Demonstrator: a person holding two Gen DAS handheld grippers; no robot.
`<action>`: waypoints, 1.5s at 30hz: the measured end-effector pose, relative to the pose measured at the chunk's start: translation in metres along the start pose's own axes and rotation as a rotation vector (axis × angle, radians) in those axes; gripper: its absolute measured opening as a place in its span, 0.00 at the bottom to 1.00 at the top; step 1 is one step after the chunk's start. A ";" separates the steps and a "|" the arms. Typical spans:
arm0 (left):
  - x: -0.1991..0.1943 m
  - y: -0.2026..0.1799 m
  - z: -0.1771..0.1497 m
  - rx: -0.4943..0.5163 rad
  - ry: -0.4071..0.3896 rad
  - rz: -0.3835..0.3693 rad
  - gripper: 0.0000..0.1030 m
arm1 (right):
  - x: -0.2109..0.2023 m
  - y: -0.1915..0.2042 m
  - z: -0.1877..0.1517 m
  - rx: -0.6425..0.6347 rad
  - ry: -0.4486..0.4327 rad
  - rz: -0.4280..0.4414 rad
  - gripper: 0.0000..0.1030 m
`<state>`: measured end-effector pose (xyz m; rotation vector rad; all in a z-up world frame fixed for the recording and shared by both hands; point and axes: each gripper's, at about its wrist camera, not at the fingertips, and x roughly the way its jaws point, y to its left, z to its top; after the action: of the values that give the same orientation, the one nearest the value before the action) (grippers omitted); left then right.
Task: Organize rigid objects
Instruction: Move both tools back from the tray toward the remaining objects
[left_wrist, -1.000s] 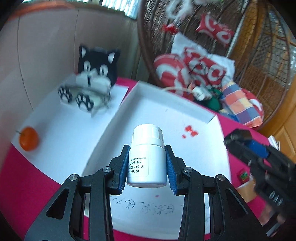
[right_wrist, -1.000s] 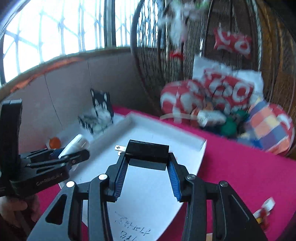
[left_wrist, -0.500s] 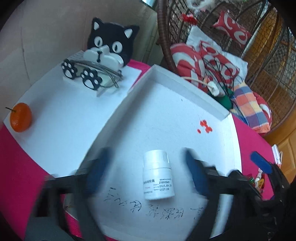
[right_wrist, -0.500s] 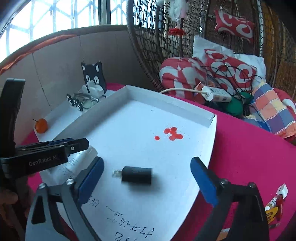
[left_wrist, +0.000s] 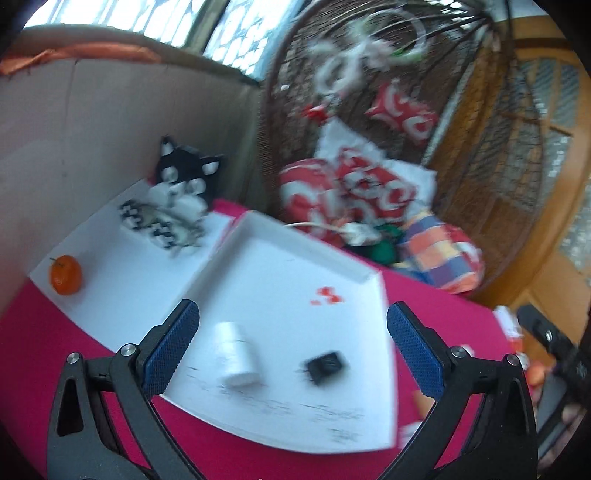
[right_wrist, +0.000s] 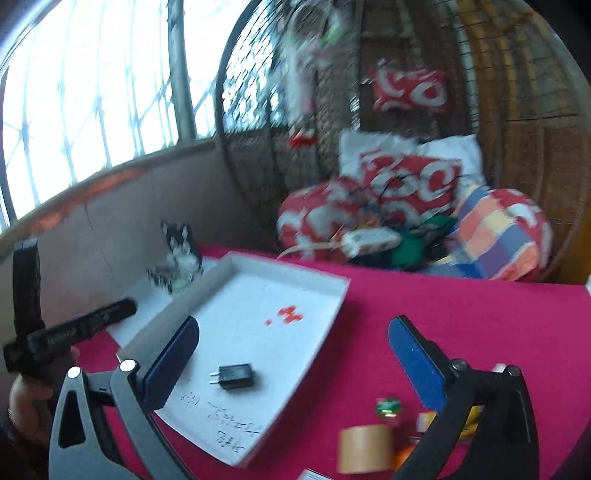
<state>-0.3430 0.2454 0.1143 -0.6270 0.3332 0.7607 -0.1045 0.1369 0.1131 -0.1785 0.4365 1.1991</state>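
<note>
Left hand-held gripper (left_wrist: 293, 345): jaws just opened wide, empty. Right hand-held gripper (right_wrist: 293, 356): likewise. White plastic bottle (left_wrist: 236, 360), lower centre, upright beside black charger plug (left_wrist: 327, 365), both in shallow white cardboard tray (left_wrist: 295, 240); magenta-covered worktop (right_wrist: 443, 314) beyond.

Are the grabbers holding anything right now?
No. The left gripper and right gripper are open; the white bottle and black charger lie loose in the tray.

Bright window daylight, motion blur, fisheye warping.
</note>
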 end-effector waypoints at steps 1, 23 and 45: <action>-0.002 -0.008 -0.003 0.006 -0.002 -0.043 1.00 | -0.009 -0.006 0.001 0.013 -0.016 -0.005 1.00; -0.016 -0.167 -0.134 0.607 0.426 -0.616 1.00 | -0.115 -0.133 -0.054 0.233 -0.128 -0.174 1.00; 0.002 -0.176 -0.208 1.000 0.581 -0.471 0.99 | -0.137 -0.159 -0.083 0.328 -0.097 -0.156 1.00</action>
<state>-0.2258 0.0161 0.0242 0.0610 0.9776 -0.1097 -0.0164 -0.0682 0.0801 0.1258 0.5184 0.9638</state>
